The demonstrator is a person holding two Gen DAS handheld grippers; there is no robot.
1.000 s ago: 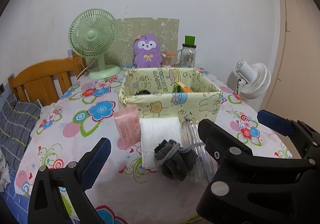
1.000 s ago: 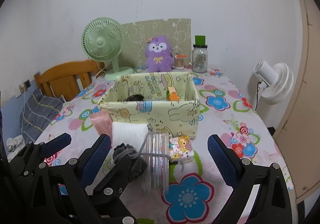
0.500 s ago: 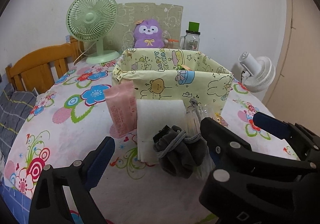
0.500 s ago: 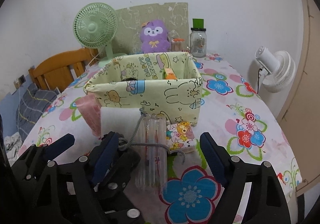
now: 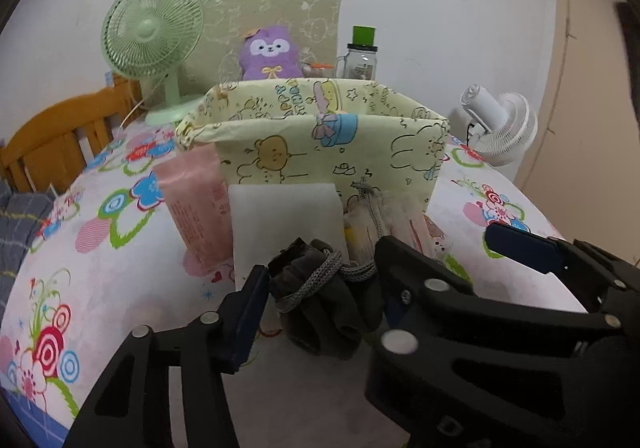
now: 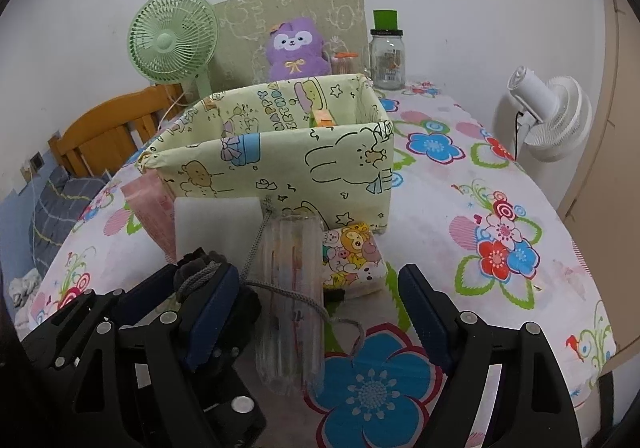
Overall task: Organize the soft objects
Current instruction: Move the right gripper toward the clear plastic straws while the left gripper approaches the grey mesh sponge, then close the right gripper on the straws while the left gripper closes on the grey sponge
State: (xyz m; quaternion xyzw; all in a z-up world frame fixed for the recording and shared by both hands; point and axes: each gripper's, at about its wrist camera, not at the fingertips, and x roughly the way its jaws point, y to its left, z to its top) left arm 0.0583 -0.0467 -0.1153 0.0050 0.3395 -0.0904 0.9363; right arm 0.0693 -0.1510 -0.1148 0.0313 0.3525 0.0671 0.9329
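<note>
A dark grey drawstring pouch point(image 5: 324, 304) lies on the flowered tablecloth in front of a yellow cartoon-print fabric box point(image 5: 320, 143). My left gripper point(image 5: 322, 264) has the pouch between its closing jaws, and both pads touch its sides. In the right wrist view the pouch point(image 6: 196, 268) sits at lower left. Its cord point(image 6: 304, 298) trails over a clear packet of tubes point(image 6: 288, 288). My right gripper point(image 6: 316, 276) stands open around that packet without pressing it. Behind lie a white foam block point(image 6: 216, 224), a pink packet point(image 6: 148, 207) and a small cartoon-print pack point(image 6: 354, 256).
At the back of the table stand a green fan point(image 5: 154, 35), a purple plush toy point(image 5: 270, 53) and a jar with a green lid point(image 5: 362, 55). A white fan point(image 6: 548, 115) stands off the right edge. A wooden chair back point(image 5: 56, 139) is at the left.
Both grippers have come down and forward toward the objects by the box. The left jaws have narrowed from wide open onto the grey pouch. The right jaws have narrowed a little.
</note>
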